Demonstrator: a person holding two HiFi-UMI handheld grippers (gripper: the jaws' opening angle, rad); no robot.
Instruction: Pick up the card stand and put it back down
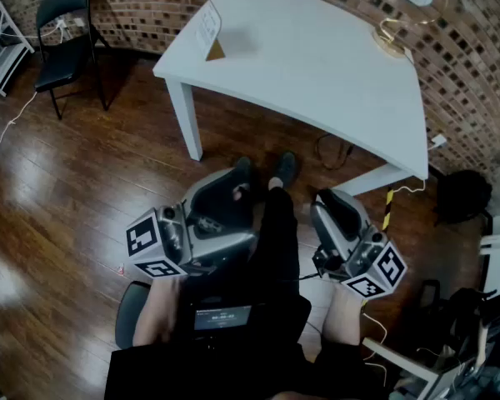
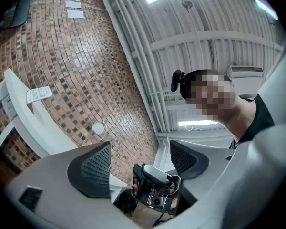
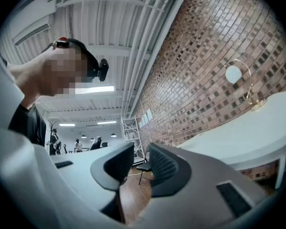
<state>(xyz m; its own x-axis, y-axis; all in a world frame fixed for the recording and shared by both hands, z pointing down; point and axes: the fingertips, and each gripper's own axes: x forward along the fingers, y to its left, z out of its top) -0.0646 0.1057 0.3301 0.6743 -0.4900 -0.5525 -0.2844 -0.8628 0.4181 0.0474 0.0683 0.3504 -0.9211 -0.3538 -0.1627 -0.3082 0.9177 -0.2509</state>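
The card stand [image 1: 210, 32], a white printed card on a small wooden base, stands near the left corner of the white table [image 1: 333, 73]. It shows again, small, in the left gripper view as the card stand [image 2: 38, 94]. Both grippers are held low over the person's lap, well short of the table. My left gripper [image 1: 225, 192] points up and its jaws stand wide apart, nothing between them [image 2: 140, 163]. My right gripper [image 1: 333, 211] shows a narrow gap between its pads [image 3: 142, 168], also holding nothing.
A gold ring lamp [image 1: 404, 15] stands at the table's far right by the brick wall. A black folding chair [image 1: 67, 32] is at the left on the wooden floor. Cables [image 1: 333, 150] lie under the table. A small screen device [image 1: 222, 317] sits at the person's lap.
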